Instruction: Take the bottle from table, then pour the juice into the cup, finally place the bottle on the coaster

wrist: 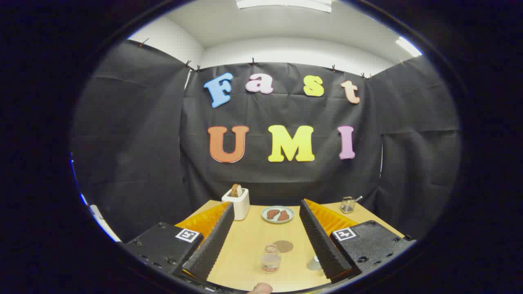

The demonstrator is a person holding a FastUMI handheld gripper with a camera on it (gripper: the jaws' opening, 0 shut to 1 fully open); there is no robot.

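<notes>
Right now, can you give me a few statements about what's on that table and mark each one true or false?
1. The bottle stands upright between the fingers of the tool. True.
2. The tool is clamped shut on the bottle. False: its fingers are spread wide apart, neither touching the bottle.
3. The bottle sits on the coaster. False: the coaster lies bare just beyond the bottle.
4. A plate lies farther back, beyond the coaster. True.
5. The white toaster lies on its side. False: it stands upright near the back of the table.
</notes>
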